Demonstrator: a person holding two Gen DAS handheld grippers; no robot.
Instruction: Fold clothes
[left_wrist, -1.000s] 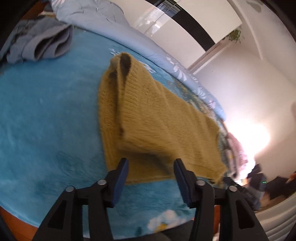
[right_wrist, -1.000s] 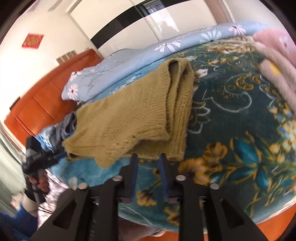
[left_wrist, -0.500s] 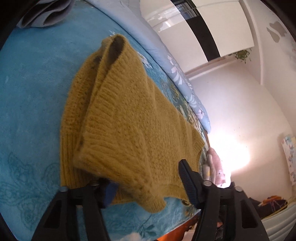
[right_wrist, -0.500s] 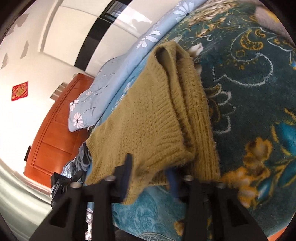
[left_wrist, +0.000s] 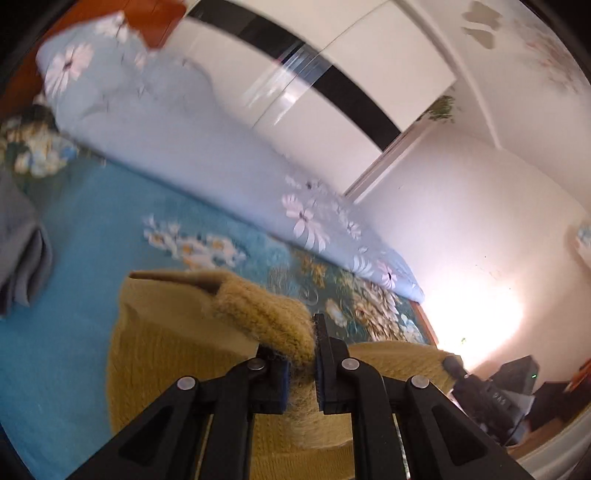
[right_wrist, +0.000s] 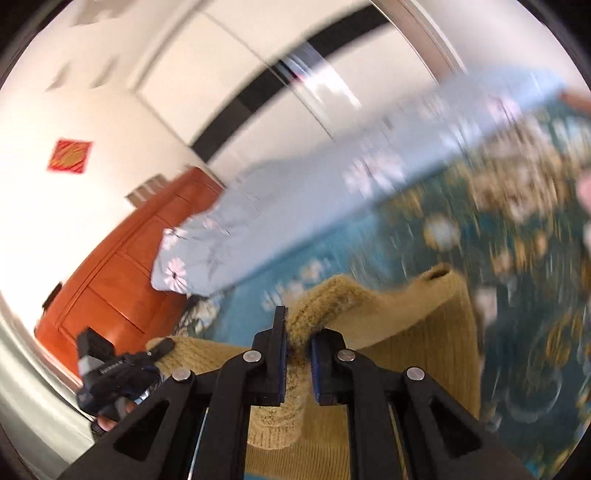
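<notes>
A mustard knitted sweater (left_wrist: 166, 350) hangs lifted above the blue floral blanket (left_wrist: 74, 251) on the bed. My left gripper (left_wrist: 299, 343) has its jaws closing tight on a bunched edge of the knit, with the pads pressing it. In the right wrist view my right gripper (right_wrist: 300, 332) pinches another bunch of the same sweater (right_wrist: 424, 332), its jaws closing on the fabric too. Each view shows the other gripper at the side: the right gripper (left_wrist: 448, 363) and the left gripper (right_wrist: 162, 345), both at the sweater's near edge.
A folded grey garment (left_wrist: 22, 251) lies at the left of the bed. A light-blue flowered quilt (left_wrist: 184, 140) runs along the far side. An orange wooden headboard (right_wrist: 110, 280) stands behind. White wardrobe doors (left_wrist: 332, 74) fill the background.
Both grippers shut on the sweater's near edge and rose, lifting it off the blanket. The sweater, flat a second ago, now hangs bunched between them.
</notes>
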